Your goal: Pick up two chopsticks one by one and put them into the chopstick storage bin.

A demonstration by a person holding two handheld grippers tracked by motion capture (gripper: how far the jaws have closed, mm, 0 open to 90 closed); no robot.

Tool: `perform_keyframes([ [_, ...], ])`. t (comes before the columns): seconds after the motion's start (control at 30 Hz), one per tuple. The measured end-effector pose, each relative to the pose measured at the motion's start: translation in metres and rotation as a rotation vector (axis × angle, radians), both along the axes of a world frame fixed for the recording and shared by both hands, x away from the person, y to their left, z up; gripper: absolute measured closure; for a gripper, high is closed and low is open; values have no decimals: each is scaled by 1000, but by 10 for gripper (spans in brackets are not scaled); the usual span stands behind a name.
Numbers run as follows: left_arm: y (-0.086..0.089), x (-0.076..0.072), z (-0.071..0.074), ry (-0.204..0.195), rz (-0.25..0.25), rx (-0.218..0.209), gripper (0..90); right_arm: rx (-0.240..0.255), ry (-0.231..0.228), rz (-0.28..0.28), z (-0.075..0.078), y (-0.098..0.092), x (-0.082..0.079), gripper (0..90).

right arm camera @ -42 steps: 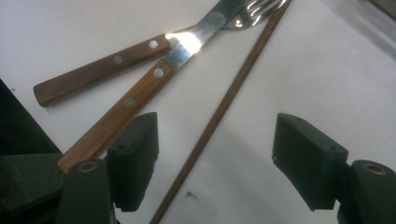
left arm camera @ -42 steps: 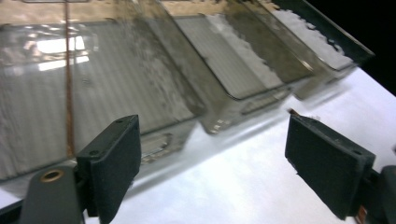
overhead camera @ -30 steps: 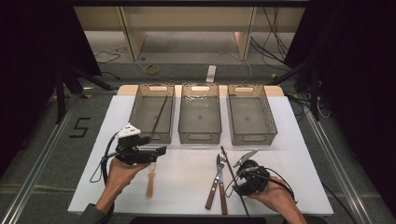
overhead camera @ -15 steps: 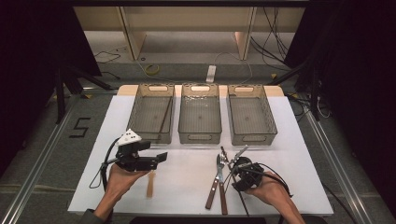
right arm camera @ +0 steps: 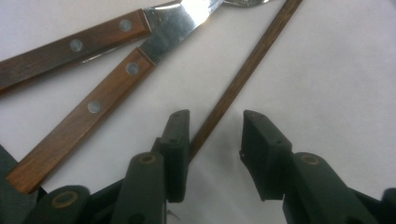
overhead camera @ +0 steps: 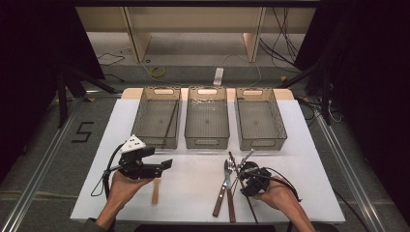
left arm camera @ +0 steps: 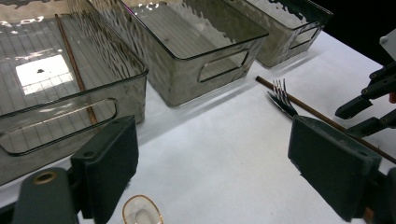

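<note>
Roughly: white table (overhead camera: 193,183) w/ three smoked plastic bins (overhead camera: 207,123) in row at far side. Left bin (overhead camera: 157,121) had thin brown stick inside (overhead camera: 169,123). Left gripper (overhead camera: 162,166) hovered over table nr small wooden spoon (overhead camera: 155,191), jaws wide, empty. Right gripper (right arm camera: 212,140) low over table, jaws part-open, straddling chopstick (right arm camera: 247,70), not clamped. Two wood-handled knives (overhead camera: 223,193) just beside chopstick; fork (left arm camera: 281,95) lay against it.

Bright overhead light, dark surroundings (glare in the left bin (left arm camera: 39,70)).
</note>
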State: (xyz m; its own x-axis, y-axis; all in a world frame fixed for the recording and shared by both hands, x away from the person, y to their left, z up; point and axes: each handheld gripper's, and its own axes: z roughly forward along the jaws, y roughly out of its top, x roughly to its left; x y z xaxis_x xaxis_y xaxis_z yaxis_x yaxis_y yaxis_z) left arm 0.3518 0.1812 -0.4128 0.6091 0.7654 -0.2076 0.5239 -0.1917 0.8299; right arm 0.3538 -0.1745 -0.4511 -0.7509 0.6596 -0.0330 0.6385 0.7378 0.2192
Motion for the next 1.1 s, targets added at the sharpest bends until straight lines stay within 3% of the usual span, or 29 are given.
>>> perform_keyframes([
  [0.13,0,-1,0,-7,-1,2,157,-32,4,4,-3,1,1,683],
  [0.7,-1,-2,0,-5,-6,5,157,-44,40,-20,-2,-10,14,820],
  [0.8,-2,-2,0,-7,-9,5,157,-57,19,-28,-2,-12,15,843],
  [1.1,-3,-2,0,-3,-12,6,157,-52,17,-43,-2,-18,19,858],
])
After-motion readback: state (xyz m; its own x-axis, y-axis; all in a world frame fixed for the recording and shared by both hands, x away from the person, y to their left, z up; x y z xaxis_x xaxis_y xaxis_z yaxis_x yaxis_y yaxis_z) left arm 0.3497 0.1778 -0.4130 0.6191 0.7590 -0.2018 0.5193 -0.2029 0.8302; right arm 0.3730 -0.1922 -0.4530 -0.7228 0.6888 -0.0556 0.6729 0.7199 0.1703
